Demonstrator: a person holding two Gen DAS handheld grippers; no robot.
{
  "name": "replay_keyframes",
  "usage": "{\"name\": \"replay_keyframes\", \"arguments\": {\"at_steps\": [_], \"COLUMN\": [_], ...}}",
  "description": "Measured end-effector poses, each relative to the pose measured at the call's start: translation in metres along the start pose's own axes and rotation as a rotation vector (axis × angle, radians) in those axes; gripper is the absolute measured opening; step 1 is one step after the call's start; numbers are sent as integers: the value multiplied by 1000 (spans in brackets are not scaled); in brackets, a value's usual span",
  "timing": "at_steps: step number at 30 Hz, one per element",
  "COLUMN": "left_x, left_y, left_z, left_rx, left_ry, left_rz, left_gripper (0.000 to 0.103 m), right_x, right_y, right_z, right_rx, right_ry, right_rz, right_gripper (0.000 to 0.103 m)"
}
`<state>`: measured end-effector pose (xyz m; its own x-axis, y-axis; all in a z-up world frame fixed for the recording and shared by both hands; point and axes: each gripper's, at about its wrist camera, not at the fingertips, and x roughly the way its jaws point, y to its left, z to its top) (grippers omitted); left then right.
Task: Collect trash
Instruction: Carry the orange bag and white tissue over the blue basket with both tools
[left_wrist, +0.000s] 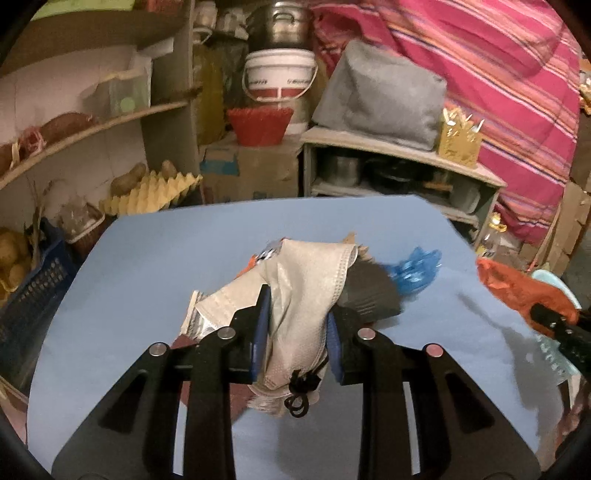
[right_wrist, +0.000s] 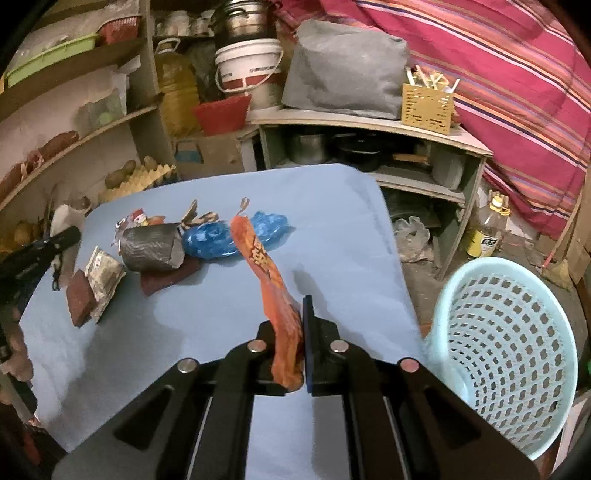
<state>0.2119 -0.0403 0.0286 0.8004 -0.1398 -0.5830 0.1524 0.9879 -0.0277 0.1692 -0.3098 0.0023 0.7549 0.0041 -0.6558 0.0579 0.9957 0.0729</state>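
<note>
In the left wrist view my left gripper (left_wrist: 299, 306) is shut on a beige face mask (left_wrist: 306, 266), lifted above the blue table (left_wrist: 147, 266); the mask's black ear loop (left_wrist: 301, 395) dangles below the pads. My right gripper (right_wrist: 293, 317) is shut on a long orange snack wrapper (right_wrist: 262, 258) that sticks out forward over the table (right_wrist: 332, 229). A light blue mesh basket (right_wrist: 517, 332) stands on the floor just right of the table. More trash lies at the table's back left: a dark crumpled bag (right_wrist: 151, 247), a blue plastic bag (right_wrist: 229, 236), a foil wrapper (right_wrist: 105, 277) and a maroon block (right_wrist: 79, 299).
Behind the table stand a low shelf (right_wrist: 369, 122) with pots, a grey cushion (right_wrist: 343, 66), a white bucket (right_wrist: 247, 70) and a red basket (right_wrist: 221, 110). Shelves with potatoes and an egg tray (left_wrist: 151, 192) line the left. A striped pink blanket (right_wrist: 498, 74) hangs at right.
</note>
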Motion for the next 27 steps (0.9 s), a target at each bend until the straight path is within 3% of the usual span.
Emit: {"name": "replay_keyframes", "arguments": {"at_steps": [6, 14, 27], "left_x": [-19, -21, -1], "left_y": [-38, -105, -255], "left_z": [6, 10, -5], "left_rx": [45, 84, 176], "left_ry": [-37, -51, -8], "left_rz": [-27, -118, -351], "left_gripper": [26, 26, 26], "right_x": [-16, -42, -68], "right_y": [-33, -90, -203], "right_z": [1, -5, -36], "right_rx": [46, 128, 279], "right_ry": [-31, -73, -56], "right_rz": [-22, -92, -209], "right_gripper": [5, 5, 5]}}
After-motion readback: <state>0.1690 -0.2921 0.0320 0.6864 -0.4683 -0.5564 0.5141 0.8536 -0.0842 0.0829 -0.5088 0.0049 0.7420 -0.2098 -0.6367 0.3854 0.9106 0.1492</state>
